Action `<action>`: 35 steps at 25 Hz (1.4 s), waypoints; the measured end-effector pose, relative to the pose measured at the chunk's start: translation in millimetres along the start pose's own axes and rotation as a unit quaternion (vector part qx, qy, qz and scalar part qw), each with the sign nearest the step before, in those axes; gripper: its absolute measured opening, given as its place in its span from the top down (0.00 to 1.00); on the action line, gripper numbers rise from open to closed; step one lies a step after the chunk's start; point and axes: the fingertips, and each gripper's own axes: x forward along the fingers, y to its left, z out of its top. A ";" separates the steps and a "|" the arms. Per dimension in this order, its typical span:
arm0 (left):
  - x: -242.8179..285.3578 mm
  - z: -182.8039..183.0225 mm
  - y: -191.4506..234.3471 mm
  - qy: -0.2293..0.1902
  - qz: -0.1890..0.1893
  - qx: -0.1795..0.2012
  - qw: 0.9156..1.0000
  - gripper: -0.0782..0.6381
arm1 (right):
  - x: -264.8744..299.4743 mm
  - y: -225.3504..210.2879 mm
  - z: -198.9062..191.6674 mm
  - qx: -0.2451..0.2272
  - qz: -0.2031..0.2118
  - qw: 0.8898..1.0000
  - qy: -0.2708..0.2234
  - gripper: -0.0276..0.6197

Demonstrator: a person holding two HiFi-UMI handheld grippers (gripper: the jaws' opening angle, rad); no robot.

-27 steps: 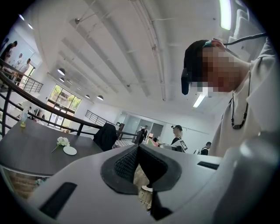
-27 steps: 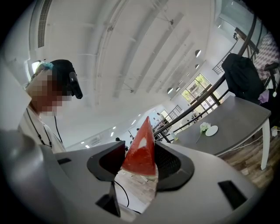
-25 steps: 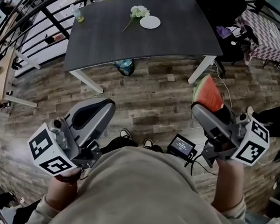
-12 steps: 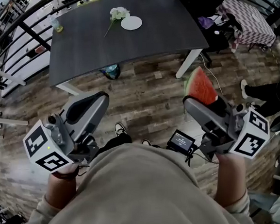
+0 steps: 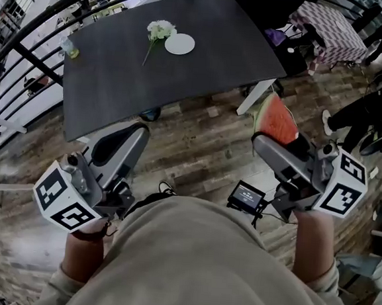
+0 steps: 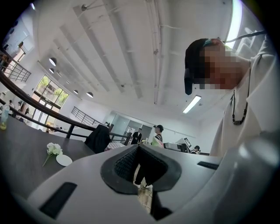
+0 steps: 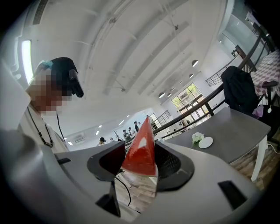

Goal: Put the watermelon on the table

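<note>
The left tongs [image 5: 120,142] are hanging closed and empty, close to the person. The right tongs [image 5: 269,141] are gripping the watermelon [image 5: 276,119] wedge, with its tip poking out past them above the wooden floor [image 5: 198,149]. Nothing is yet resting on the dark counter [image 5: 211,70] ahead, so I judge the carrying over and releasing are left to do.

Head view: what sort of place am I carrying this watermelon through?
Probably a big open office or lab floor, perhaps a mezzanine: a dark table with flowers, a black railing beyond it, wood-plank flooring, and several people standing about in the background.
</note>
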 end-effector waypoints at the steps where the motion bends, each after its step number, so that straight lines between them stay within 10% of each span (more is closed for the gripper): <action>1: -1.9 0.9 7.4 0.000 -0.004 -0.002 1.000 0.88 | 7.9 0.2 0.8 -0.001 -0.002 1.000 -0.001 0.62; 13: -39.5 1.4 87.9 0.046 -0.051 -0.018 0.998 0.88 | 111.7 5.5 17.1 0.006 -0.026 1.000 0.007 0.62; 35: -14.6 46.7 173.2 0.004 0.064 0.003 0.998 0.88 | 219.7 -77.8 78.4 0.016 0.090 0.995 0.041 0.62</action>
